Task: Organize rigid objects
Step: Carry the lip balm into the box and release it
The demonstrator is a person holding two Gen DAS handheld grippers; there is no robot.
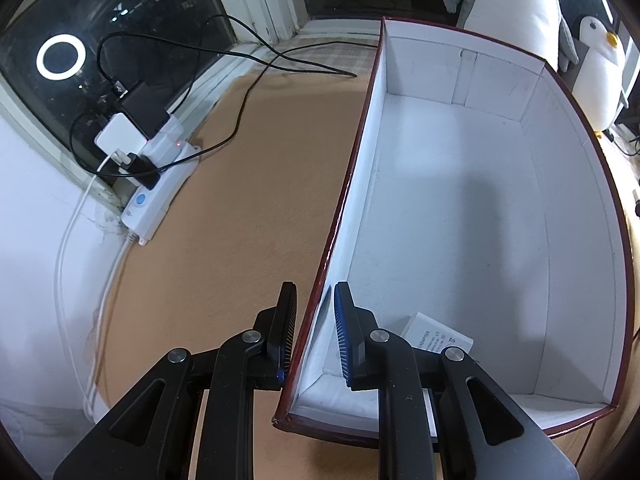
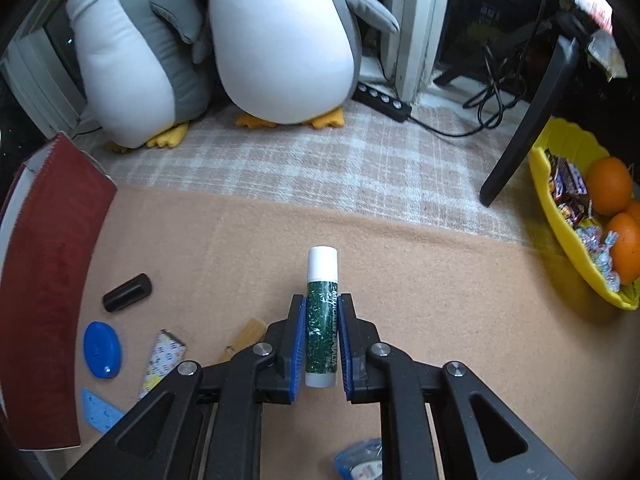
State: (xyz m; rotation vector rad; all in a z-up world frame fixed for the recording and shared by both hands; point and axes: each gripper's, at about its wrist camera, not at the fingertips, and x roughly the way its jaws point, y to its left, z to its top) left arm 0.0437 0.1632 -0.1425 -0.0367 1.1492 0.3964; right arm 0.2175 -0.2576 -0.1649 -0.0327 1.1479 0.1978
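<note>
Between the right gripper (image 2: 322,344) jaws, clamped green-labelled tube (image 2: 321,316) with white cap pointing forward, left gripper (image 1: 314,332) jaws parted astride the wall of red-edged white box (image 1: 460,208), apparently unclamped.

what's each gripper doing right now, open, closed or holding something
Left gripper: open, straddling the left wall of the box, not clamped.
Right gripper: closed on the green tube.

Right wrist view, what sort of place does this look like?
Probably a home living space, worked at floor level: plush penguins on a plaid rug, a power strip by a window frame, and a yellow snack bowl.
</note>
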